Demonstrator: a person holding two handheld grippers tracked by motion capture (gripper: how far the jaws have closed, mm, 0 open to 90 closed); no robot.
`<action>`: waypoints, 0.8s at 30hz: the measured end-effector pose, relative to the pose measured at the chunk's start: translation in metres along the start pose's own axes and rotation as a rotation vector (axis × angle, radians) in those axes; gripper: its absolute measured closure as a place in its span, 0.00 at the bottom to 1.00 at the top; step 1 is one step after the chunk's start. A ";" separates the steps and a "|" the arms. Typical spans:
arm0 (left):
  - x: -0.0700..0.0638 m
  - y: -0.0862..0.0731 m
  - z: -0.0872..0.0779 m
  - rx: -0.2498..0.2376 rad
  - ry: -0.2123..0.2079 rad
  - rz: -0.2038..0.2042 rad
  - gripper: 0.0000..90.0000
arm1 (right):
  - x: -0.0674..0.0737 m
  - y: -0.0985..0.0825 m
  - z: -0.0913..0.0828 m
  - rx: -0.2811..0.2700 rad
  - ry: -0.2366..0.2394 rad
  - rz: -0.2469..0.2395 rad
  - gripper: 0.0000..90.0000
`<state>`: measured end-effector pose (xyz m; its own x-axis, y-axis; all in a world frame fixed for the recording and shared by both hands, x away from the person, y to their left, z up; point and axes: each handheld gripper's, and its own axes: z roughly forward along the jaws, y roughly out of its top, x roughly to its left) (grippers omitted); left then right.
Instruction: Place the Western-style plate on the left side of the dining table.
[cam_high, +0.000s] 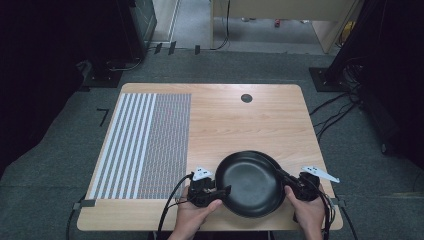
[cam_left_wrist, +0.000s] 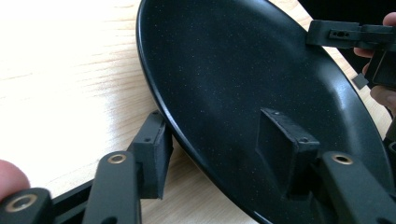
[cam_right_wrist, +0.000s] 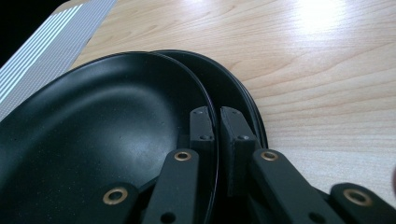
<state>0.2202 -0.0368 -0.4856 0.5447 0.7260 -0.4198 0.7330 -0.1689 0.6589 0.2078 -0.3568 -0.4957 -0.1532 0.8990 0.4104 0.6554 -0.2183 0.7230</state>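
High view: a black plate (cam_high: 248, 184) sits at the near right of the bench (cam_high: 235, 120), its rim overlapping a second black plate (cam_high: 272, 161) beneath it. The left claw (cam_high: 224, 191) meets the top plate's left rim, the right claw (cam_high: 284, 176) its right rim, with a hand behind each. A striped mat (cam_high: 142, 145) lies well apart on the left.

Left gripper view: the top plate (cam_left_wrist: 243, 93) is tilted, its rim passing between the left claw's jaws, one pad (cam_left_wrist: 156, 156) under the rim and the other above the inner face. The jaws stand half apart and the upper pad seems clear of the surface, so no firm grip yet. The right claw (cam_left_wrist: 327, 35) shows at the far rim.

Right gripper view: the right claw (cam_right_wrist: 216, 123) is pinched narrow on the top plate's (cam_right_wrist: 98, 126) rim, with the lower plate (cam_right_wrist: 233, 88) just behind.

Step in hand (a judgement): lifting the top plate off the stack, right side gripped, left side being seated. The next move calls for the left jaws to close on the rim, then an even rise on both sides so the lower plate stays put
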 end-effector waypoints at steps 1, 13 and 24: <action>0.000 0.000 -0.001 -0.001 0.008 0.000 0.55 | 0.000 0.000 0.000 0.003 0.003 0.003 0.94; 0.008 0.001 -0.011 -0.024 0.016 -0.016 0.69 | 0.001 -0.001 0.001 0.007 0.038 0.011 0.96; 0.011 0.000 -0.012 -0.036 0.003 -0.007 0.71 | -0.003 -0.003 0.003 0.004 0.066 0.064 0.94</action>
<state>0.2217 -0.0208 -0.4829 0.5388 0.7287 -0.4227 0.7213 -0.1397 0.6784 0.2088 -0.3574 -0.5009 -0.1594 0.8564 0.4911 0.6685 -0.2725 0.6920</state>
